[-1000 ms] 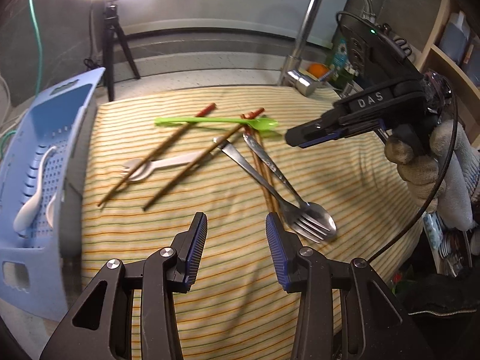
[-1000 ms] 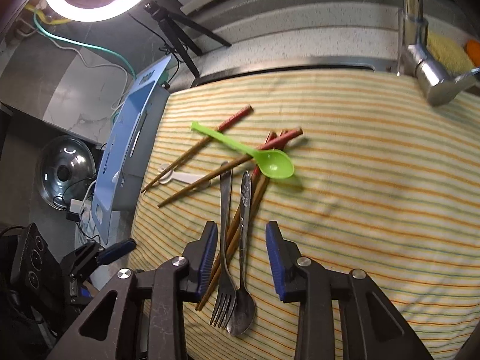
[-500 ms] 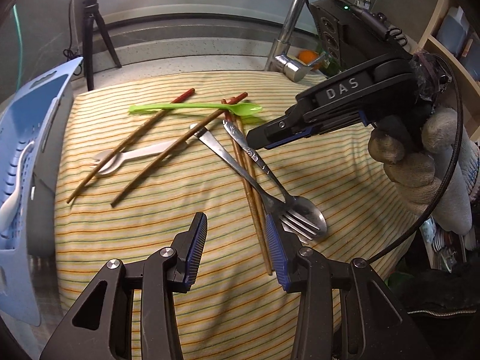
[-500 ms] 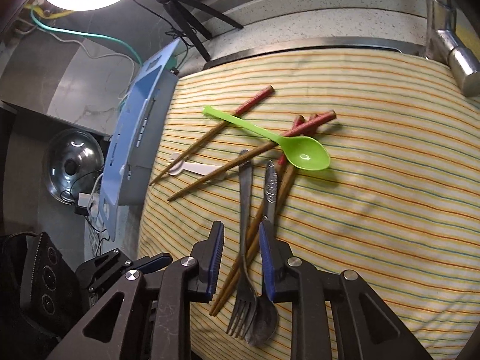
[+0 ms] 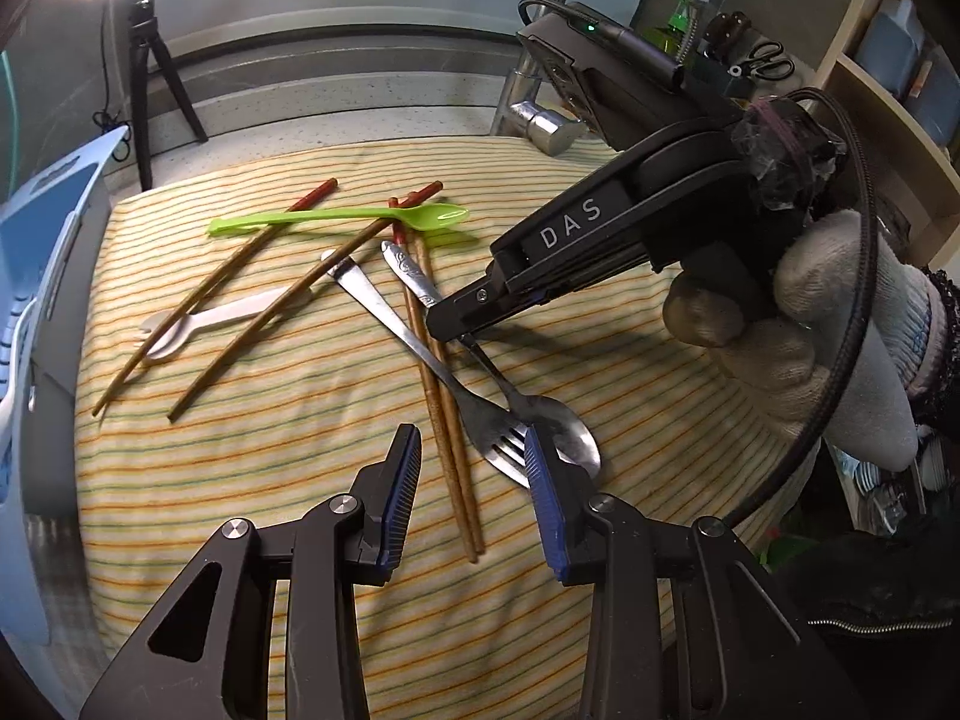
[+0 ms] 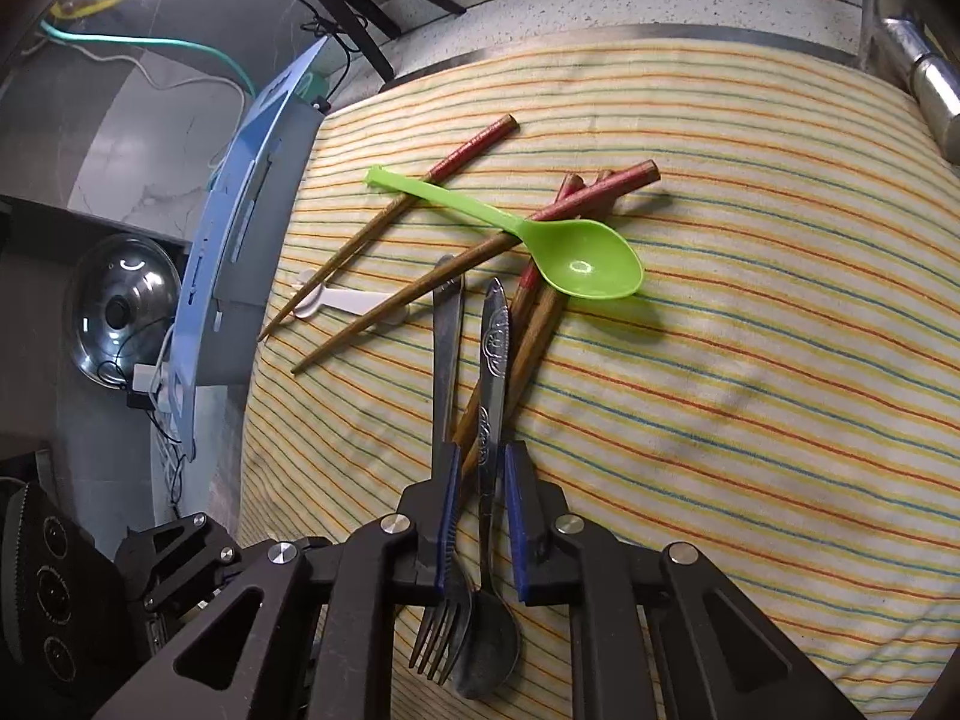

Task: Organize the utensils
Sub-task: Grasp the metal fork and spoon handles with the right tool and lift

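A metal spoon (image 6: 493, 360) and a metal fork (image 6: 447, 354) lie side by side on the striped cloth (image 6: 750, 360), over two wooden chopsticks (image 6: 528, 336). My right gripper (image 6: 480, 516) is low over them, its fingers narrowly apart on either side of the spoon's handle, not clamped. It shows in the left wrist view (image 5: 462, 330) above the spoon (image 5: 558, 426). A green plastic spoon (image 6: 576, 258), two more chopsticks (image 5: 240, 264) and a white plastic spork (image 5: 198, 327) lie further back. My left gripper (image 5: 474, 498) is open and empty near the fork's tines (image 5: 501, 450).
A blue perforated basket (image 5: 36, 276) stands at the cloth's left edge. A tap (image 5: 540, 114) and sink rim are behind the cloth. A ring light on a tripod (image 5: 144, 60) stands at the back left. Shelves are at the right.
My right gripper has come down over the spoon's handle and its fingers have narrowed around it. My left gripper has moved right, toward the fork and spoon heads.
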`<state>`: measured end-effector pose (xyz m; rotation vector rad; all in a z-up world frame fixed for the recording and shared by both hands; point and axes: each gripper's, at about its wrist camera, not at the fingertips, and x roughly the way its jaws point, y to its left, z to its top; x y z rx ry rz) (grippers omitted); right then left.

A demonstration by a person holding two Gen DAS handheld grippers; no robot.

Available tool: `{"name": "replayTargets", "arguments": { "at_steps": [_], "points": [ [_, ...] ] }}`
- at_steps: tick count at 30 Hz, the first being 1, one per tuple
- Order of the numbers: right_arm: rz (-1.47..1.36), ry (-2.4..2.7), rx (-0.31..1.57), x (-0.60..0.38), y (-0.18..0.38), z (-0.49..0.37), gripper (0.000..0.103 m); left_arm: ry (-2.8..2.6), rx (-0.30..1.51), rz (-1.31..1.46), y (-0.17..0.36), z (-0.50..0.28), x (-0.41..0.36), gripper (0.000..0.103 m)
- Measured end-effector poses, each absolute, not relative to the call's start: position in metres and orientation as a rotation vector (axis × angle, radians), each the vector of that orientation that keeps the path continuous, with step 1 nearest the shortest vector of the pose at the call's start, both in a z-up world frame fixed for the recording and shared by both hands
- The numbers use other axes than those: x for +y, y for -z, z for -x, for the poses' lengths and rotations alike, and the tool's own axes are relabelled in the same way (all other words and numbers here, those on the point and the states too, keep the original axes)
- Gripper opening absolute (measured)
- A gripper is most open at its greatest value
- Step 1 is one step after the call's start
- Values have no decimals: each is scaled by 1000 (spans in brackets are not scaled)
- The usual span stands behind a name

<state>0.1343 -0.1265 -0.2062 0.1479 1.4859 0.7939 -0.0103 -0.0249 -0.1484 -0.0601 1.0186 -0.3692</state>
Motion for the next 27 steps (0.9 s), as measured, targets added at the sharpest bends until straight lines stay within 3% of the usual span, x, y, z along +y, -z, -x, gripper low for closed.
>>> {"name": "replayTargets", "arguments": {
  "at_steps": [12,27],
  "points": [
    [-65,-914,1547,-120,211,-145,12,185,1026,228,165,52,-55,32],
    [-51,-1006,1608,-117,217,-149,12,14,981,331,178,50,-80,32]
  ]
}}
